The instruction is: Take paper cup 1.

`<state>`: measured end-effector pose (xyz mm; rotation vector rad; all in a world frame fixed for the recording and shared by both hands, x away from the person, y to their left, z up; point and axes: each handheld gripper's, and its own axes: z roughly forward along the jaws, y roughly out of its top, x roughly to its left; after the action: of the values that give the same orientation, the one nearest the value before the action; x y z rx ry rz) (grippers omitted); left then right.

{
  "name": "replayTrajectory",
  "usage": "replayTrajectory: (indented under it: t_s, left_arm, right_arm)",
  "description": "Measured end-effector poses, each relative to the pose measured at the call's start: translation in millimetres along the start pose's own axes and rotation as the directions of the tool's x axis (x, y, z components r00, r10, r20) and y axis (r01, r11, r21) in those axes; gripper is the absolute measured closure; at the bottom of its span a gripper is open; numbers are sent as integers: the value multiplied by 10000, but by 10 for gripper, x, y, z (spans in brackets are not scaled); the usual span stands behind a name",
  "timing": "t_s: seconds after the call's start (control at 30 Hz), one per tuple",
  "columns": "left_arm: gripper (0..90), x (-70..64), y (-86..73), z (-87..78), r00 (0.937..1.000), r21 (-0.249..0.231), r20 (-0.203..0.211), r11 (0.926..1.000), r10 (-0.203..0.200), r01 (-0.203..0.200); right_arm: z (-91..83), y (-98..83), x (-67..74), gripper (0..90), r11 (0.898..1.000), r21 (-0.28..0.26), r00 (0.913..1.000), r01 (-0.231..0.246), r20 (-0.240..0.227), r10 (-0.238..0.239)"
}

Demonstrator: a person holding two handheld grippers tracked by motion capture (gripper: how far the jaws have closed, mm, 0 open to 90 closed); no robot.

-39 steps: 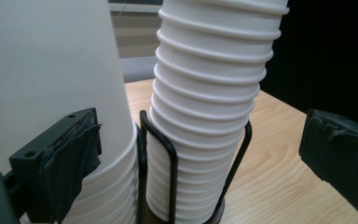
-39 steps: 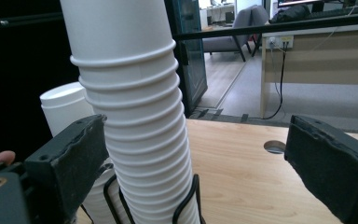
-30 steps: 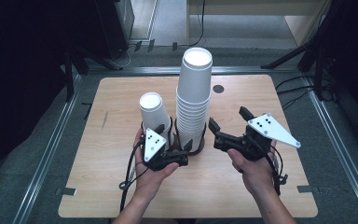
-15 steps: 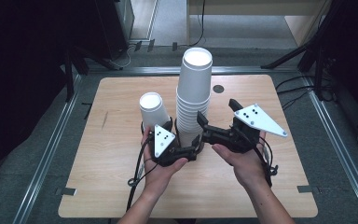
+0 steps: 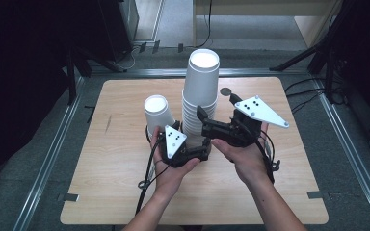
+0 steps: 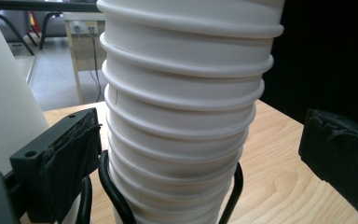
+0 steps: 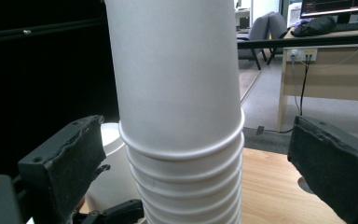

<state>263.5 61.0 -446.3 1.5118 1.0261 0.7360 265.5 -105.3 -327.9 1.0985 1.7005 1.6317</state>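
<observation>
A tall stack of upturned white paper cups stands mid-table, and black wire loops ring its base. A single upturned cup stands just left of it. My left gripper is low at the stack's base. In the left gripper view the stack sits between its open jaws, with the right pad well clear. My right gripper is higher on the stack. Its jaws have just been opening a little and straddle the stack with gaps on both sides.
A dark round mark lies on the wooden table behind the stack. Metal rails run along the table's sides. Cables trail from both grippers toward the front edge. The single cup stands close beside the stack's left side.
Both hands have closed in on the stack. The left gripper slid right to its base, and the right gripper moved left and rose until its jaws straddled the cups.
</observation>
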Motion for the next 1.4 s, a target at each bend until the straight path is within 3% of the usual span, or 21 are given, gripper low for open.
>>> replayTrajectory:
  t_s: [0.5,0.97,1.07,1.4]
  left_arm:
    - [0,-91,18,125,9967,-385,-715,9984,386,-415]
    - [0,-93,-37,238,9933,-100,-1093,9992,382,-396]
    - [40,-91,-44,255,9905,-56,-1327,9993,359,-370]
    - [47,-81,-45,252,9916,-91,-1241,9992,372,-386]
  right_arm:
    - [246,43,28,63,9999,118,9999,-44,-161,46]
    - [425,94,12,57,9998,195,9998,98,-170,-95]
    - [468,87,22,53,9999,154,9998,68,-184,-65]
    - [580,113,69,53,9998,180,9999,80,-83,-78]
